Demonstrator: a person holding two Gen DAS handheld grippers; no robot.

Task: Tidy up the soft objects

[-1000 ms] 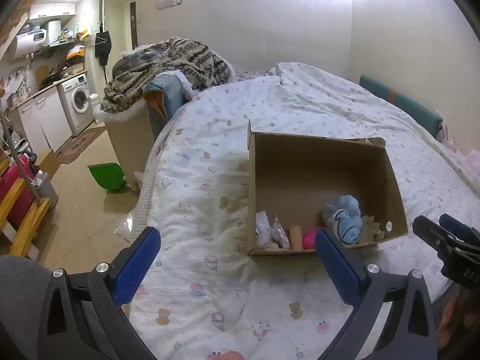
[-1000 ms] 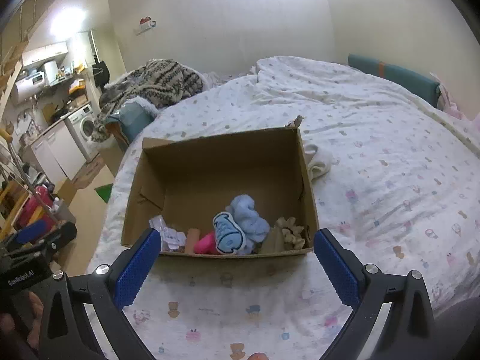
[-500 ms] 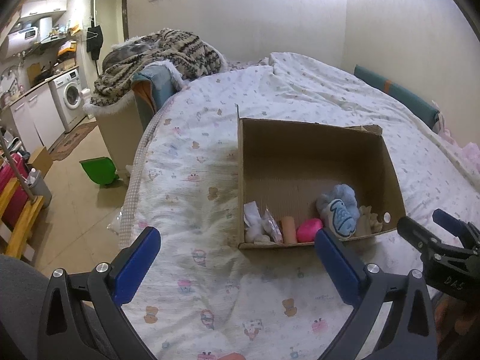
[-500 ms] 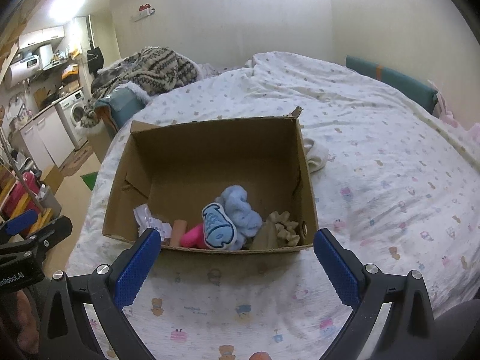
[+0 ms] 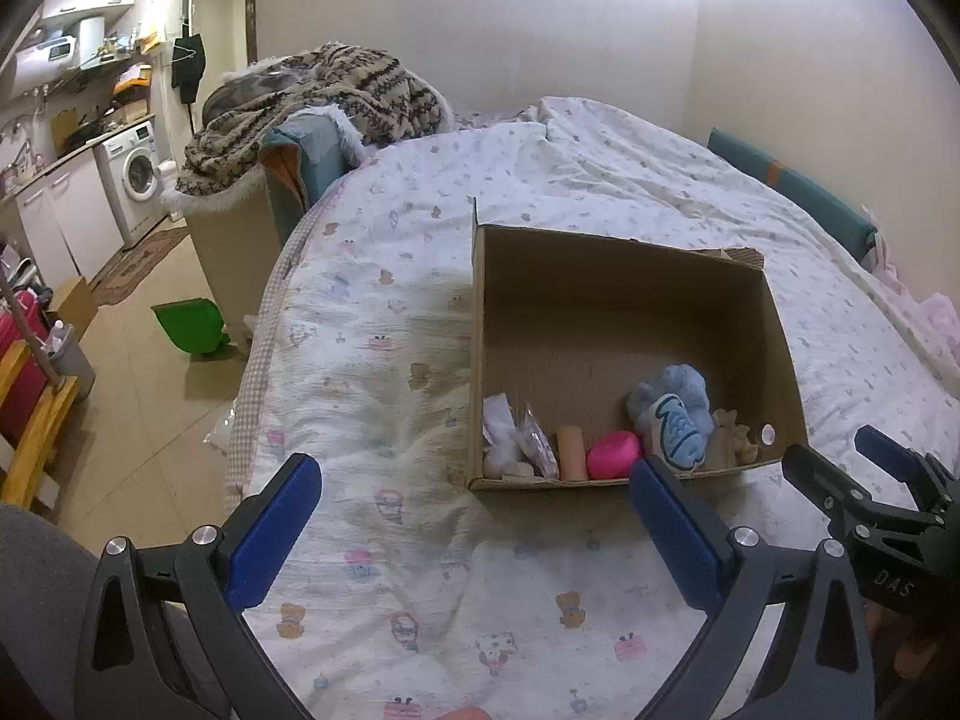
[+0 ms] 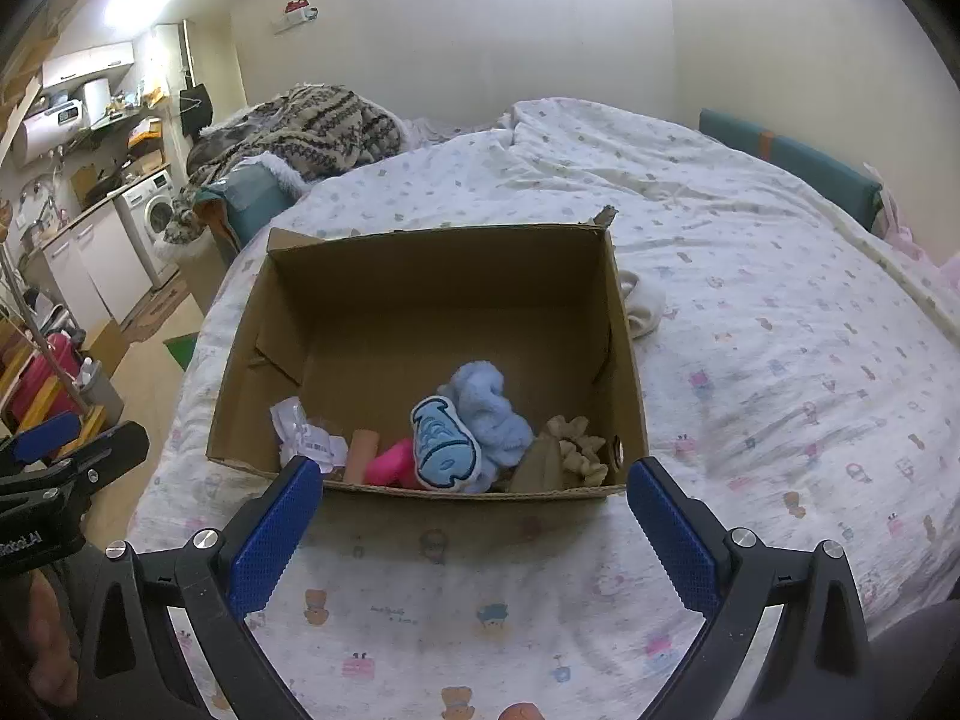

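Cardboard box (image 6: 336,324) is kept open on the bed (image 6: 780,312) so soft items (image 6: 474,426) are reached by both wide-open, empty claws, left claw (image 5: 474,522) and right claw (image 6: 474,528).

1 cardboard box (image 6: 624,360) on bed. Inside, approx 6 items along near wall: 1 white crumpled packet w/ label (image 6: 303,435), 1 peach cylinder (image 6: 362,453), 1 pink lump (image 6: 390,463), 1 blue fluffy plush (image 6: 486,414) w/ 1 blue-white patch (image 6: 444,444), 1 beige scrunchie (image 6: 576,447), 1 tan cloth piece (image 6: 537,468). Left view adds 1 clear wrapper (image 5: 536,444) beside packet. Outside box: 1 white cloth (image 6: 645,303) against right wall. 2 grippers: left (image 5: 474,525), right (image 6: 474,525), 2 blue pads each.
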